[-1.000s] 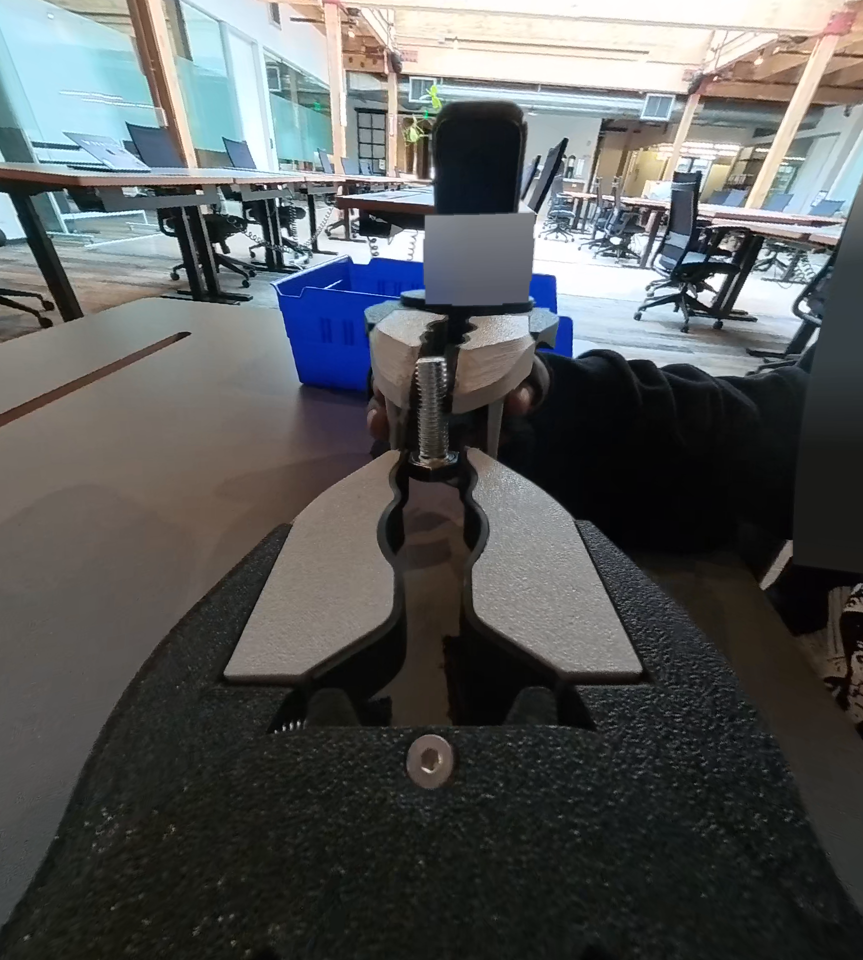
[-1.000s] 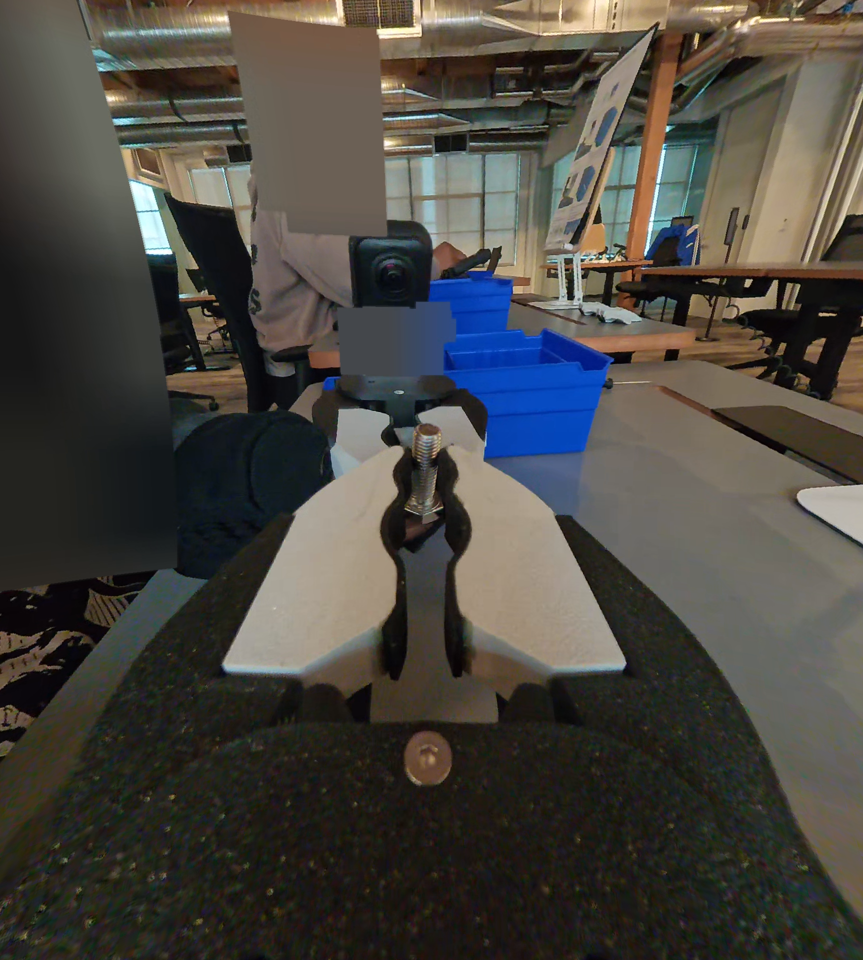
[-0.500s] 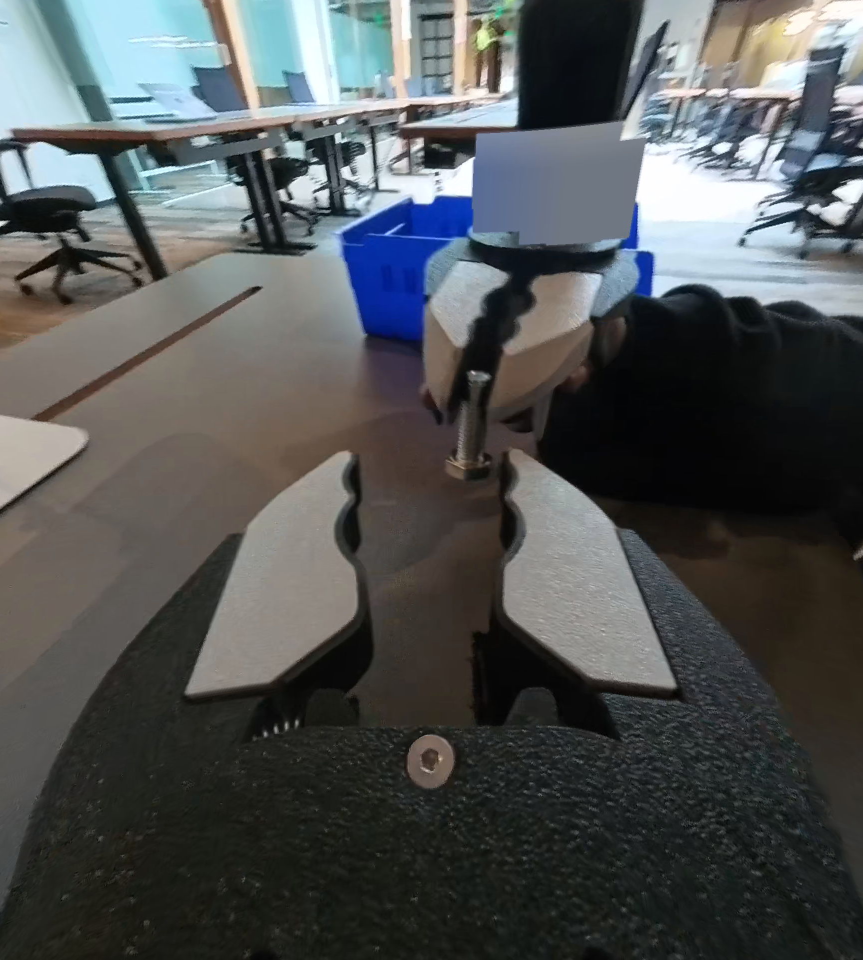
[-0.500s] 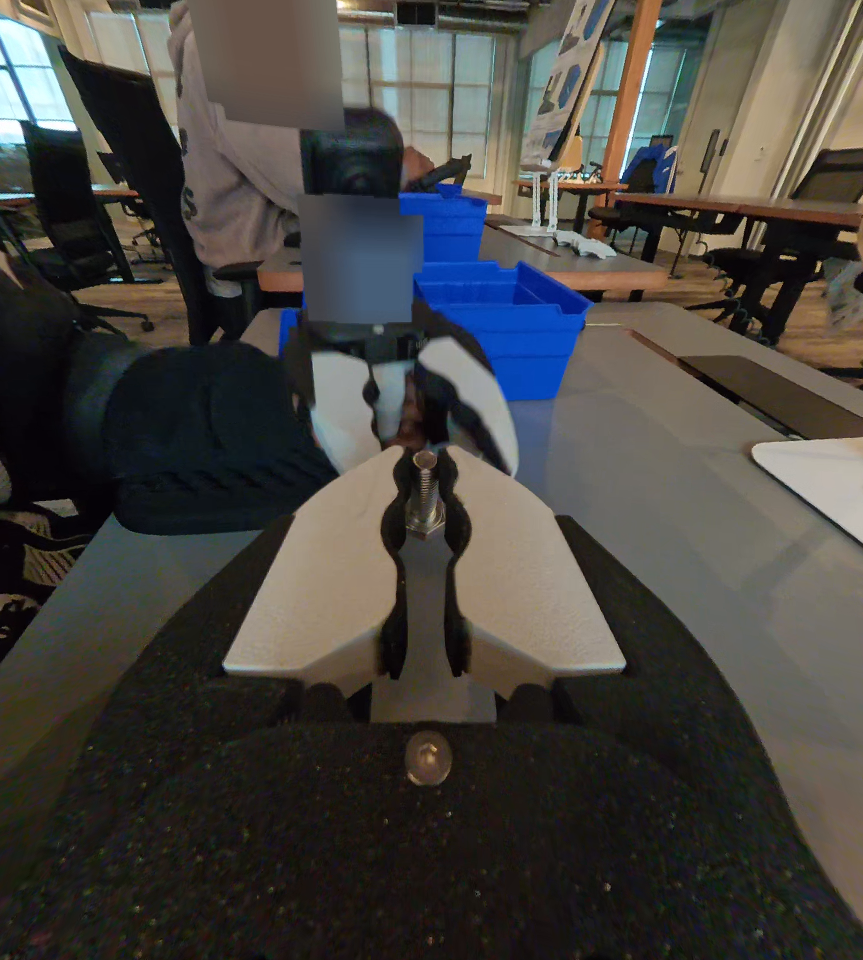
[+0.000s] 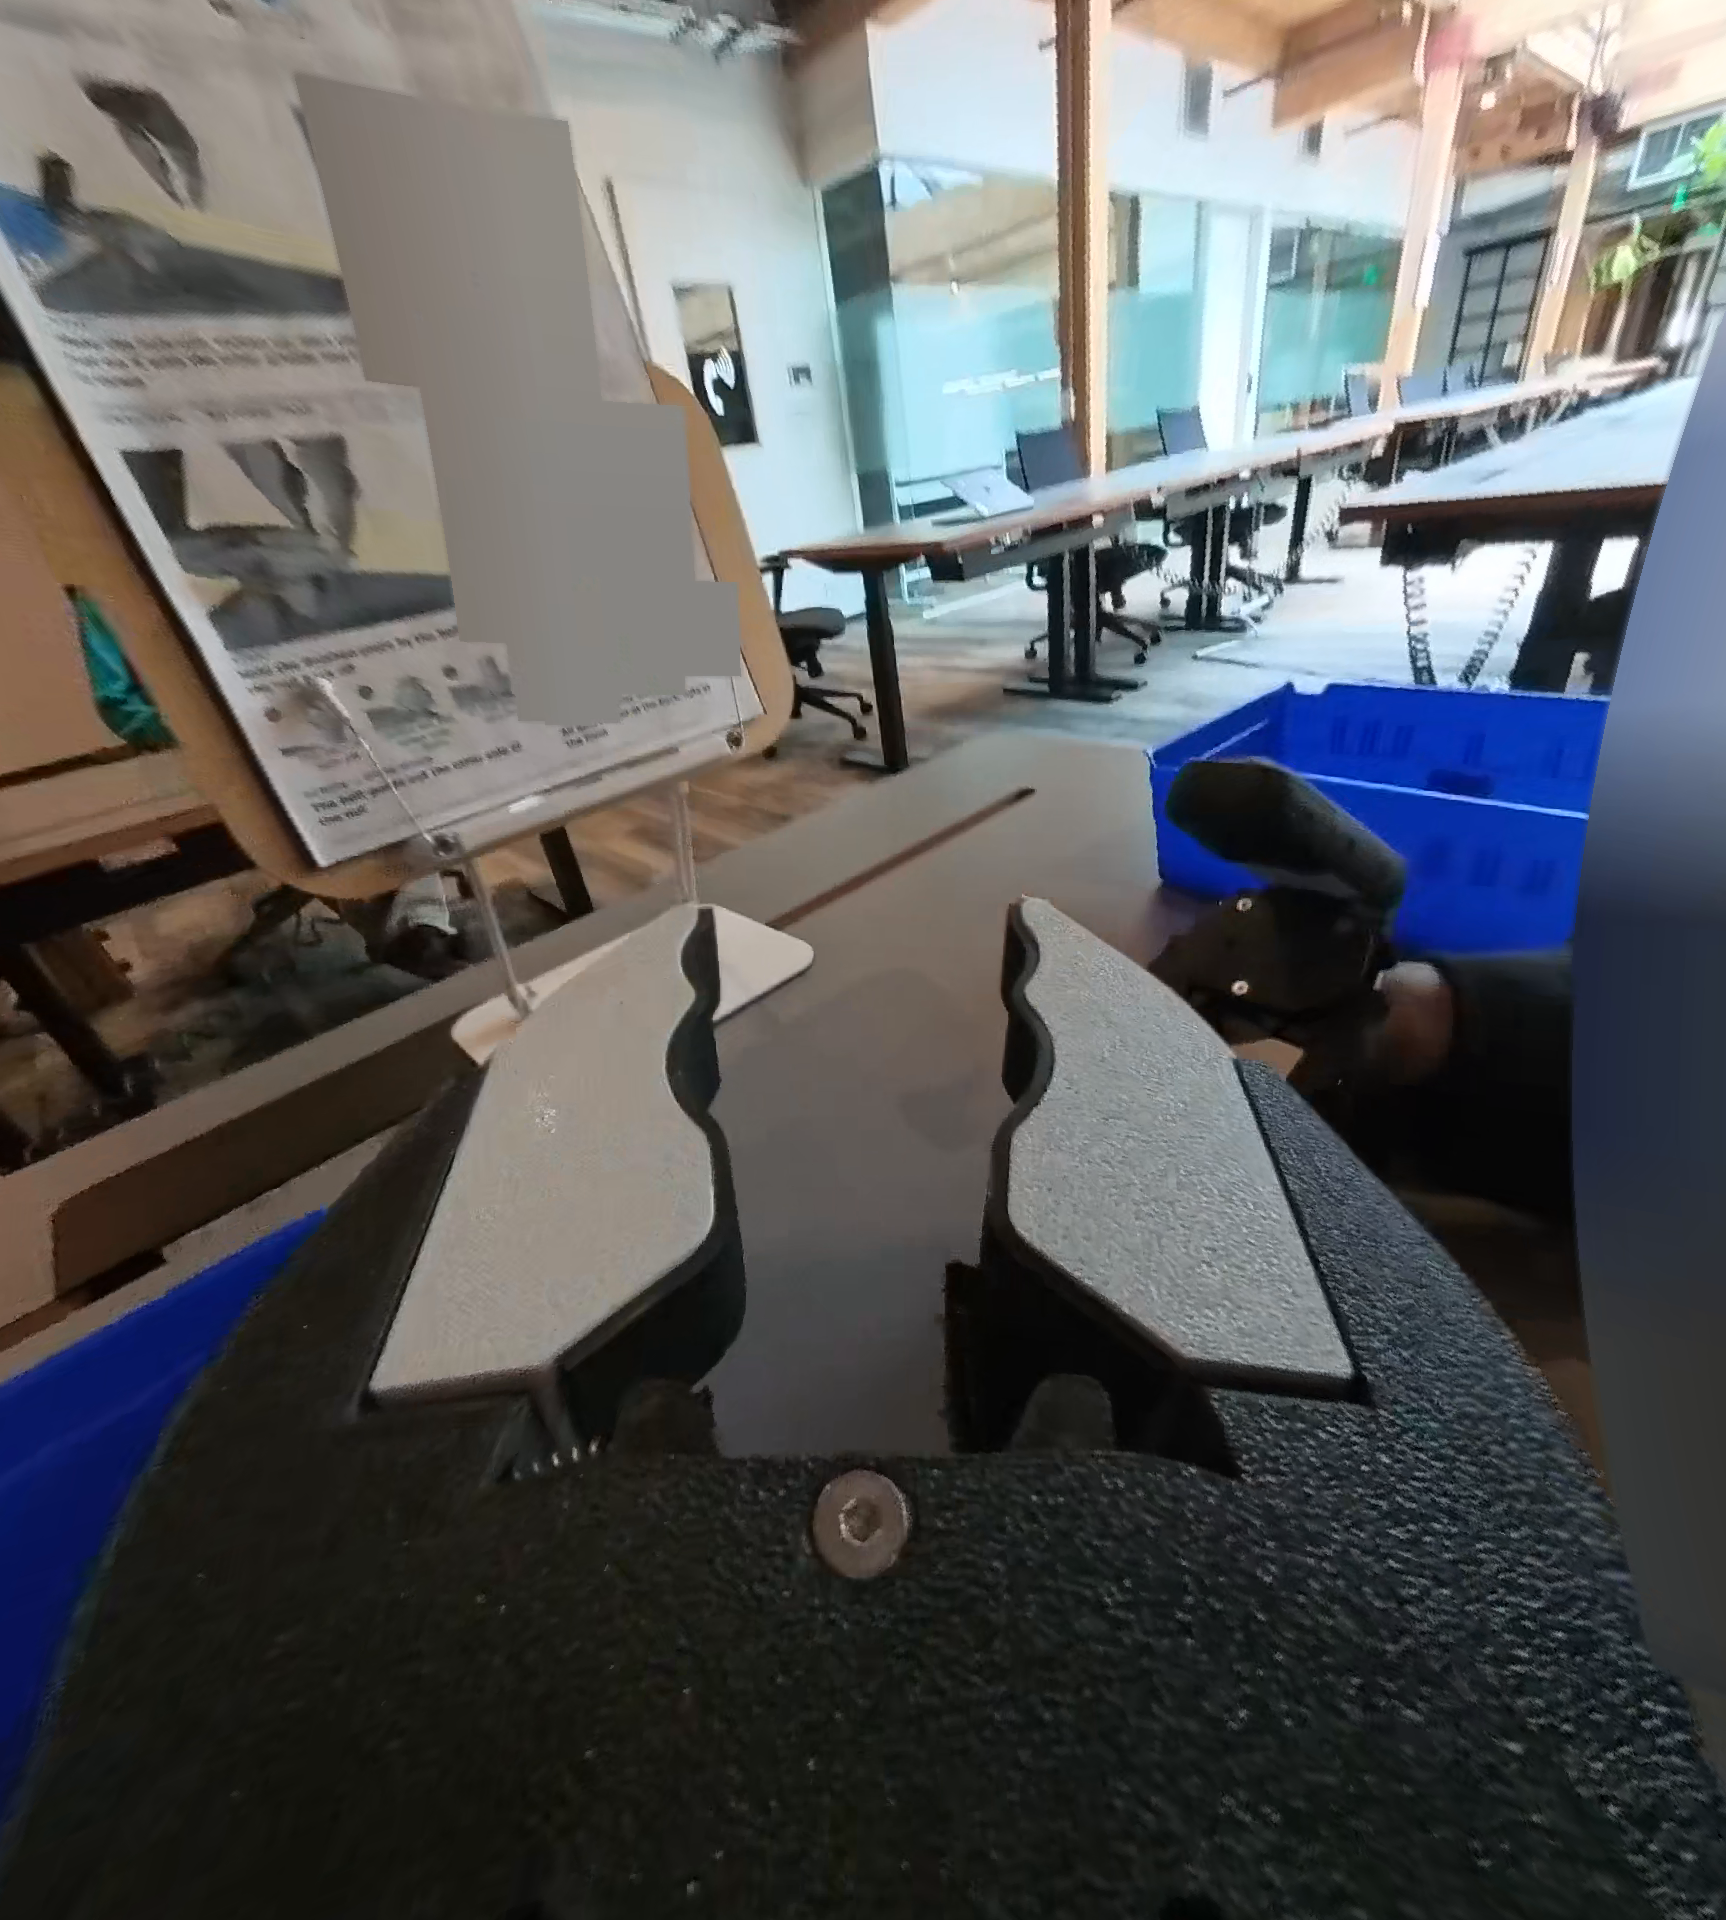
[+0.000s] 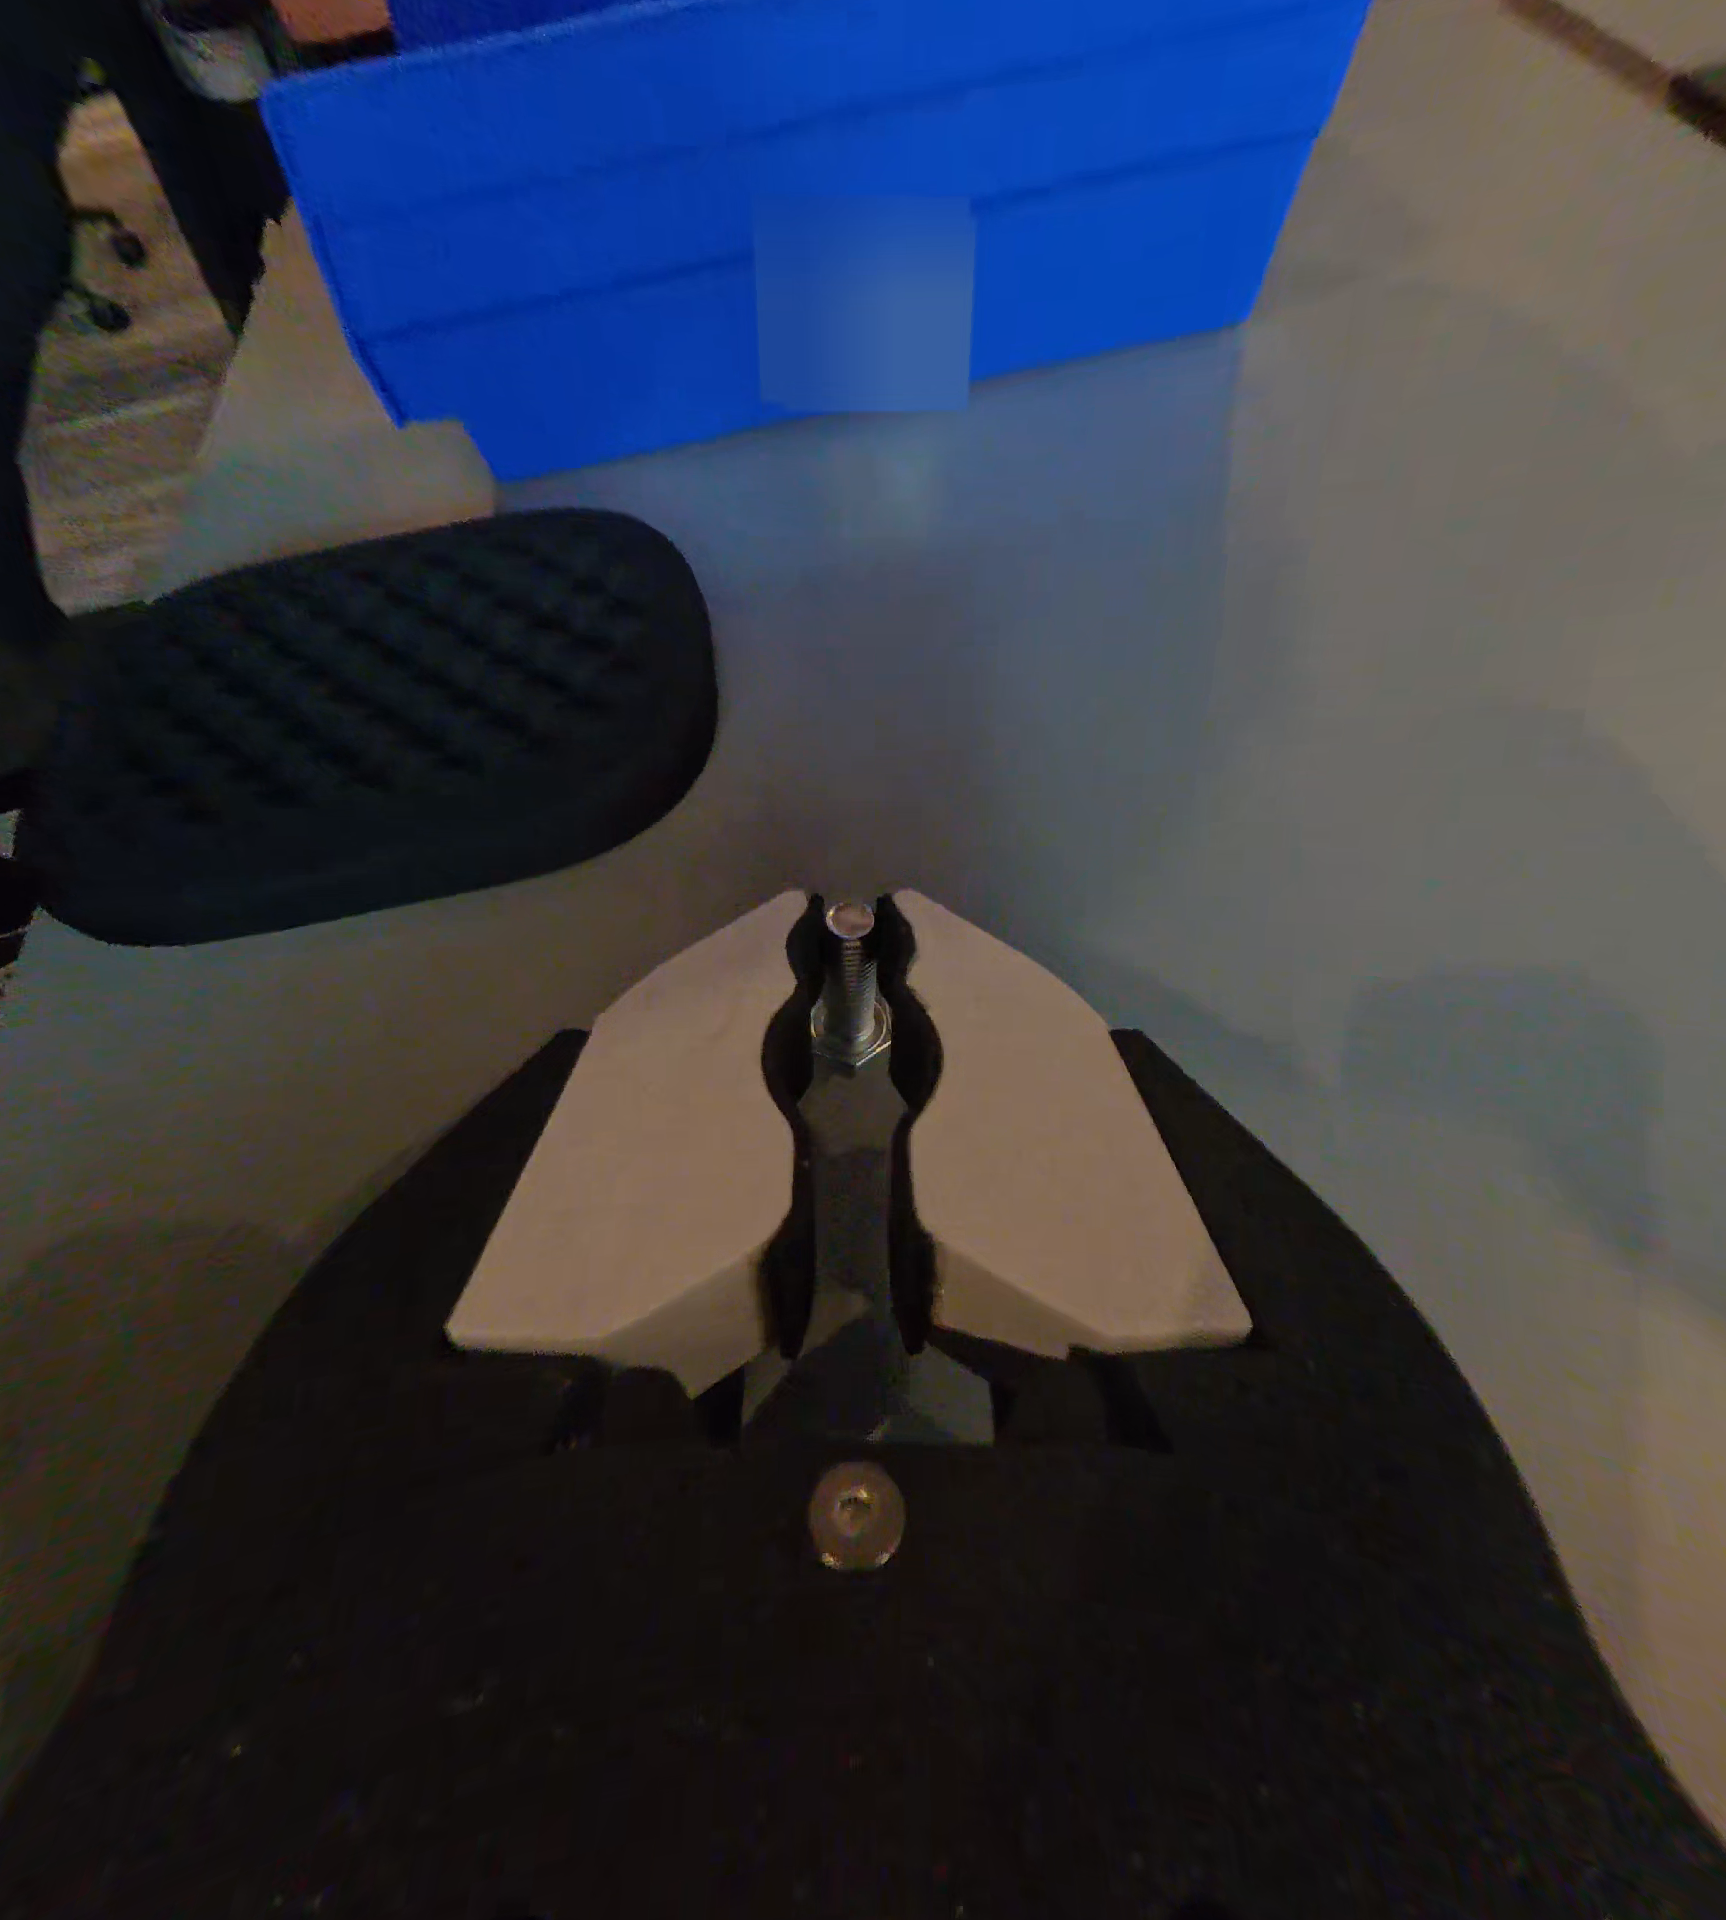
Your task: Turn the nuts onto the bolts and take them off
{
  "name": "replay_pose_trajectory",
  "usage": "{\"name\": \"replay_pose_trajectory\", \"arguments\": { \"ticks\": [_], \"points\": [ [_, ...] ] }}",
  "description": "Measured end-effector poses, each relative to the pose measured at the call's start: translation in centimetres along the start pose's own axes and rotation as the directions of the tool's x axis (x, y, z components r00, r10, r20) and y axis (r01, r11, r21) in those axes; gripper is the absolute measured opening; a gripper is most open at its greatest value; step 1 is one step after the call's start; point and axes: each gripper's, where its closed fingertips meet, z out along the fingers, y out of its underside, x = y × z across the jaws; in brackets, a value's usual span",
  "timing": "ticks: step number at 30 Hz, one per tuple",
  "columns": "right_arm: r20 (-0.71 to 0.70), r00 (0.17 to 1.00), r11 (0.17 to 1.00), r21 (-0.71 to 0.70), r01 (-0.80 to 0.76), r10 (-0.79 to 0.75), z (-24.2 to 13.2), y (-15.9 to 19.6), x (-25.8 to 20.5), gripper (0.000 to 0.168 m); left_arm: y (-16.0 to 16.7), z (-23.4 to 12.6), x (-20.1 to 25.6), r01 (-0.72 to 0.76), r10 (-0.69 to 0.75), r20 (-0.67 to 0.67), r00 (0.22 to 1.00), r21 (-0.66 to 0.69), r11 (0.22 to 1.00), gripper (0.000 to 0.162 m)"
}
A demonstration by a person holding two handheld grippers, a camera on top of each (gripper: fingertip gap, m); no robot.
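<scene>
**Right gripper clamps the bolt, left gripper spread wide**

In the right wrist view, the right gripper (image 6: 851,914) tilts down toward the grey table (image 6: 1358,727), its jaws closed on a bolt (image 6: 846,987) at frame centre. A nut (image 6: 848,1039) sits on the bolt's thread, between the jaws. In the left wrist view, the left gripper (image 5: 854,935) has its jaws well apart and holds nothing. A blue bin (image 5: 1378,790) stands at the right of that frame; its contents cannot be made out. A sign stand (image 5: 339,499) fills the upper left.
</scene>
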Motion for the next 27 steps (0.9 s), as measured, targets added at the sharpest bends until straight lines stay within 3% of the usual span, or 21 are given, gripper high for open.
{"name": "replay_pose_trajectory", "arguments": {
  "ticks": [17,24,27],
  "points": [
    [0.007,0.999,0.998,-0.048,0.052,-0.051,0.2,1.2,0.0,0.009,1.2,-0.5,0.0,0.006,-0.007,-0.02,1.0,-0.044,0.999,0.052],
    [0.019,0.999,0.999,-0.032,0.041,-0.041,-0.1,1.0,-0.3,0.02,1.8,-1.1,-0.4,-0.032,0.032,-0.005,0.999,-0.11,0.993,0.053],
    [0.022,1.0,0.999,0.047,0.014,-0.015,-1.2,-0.3,-0.4,0.033,2.1,-3.1,-2.3,-0.06,0.074,0.051,0.996,-0.23,0.971,0.053]
  ]
}}
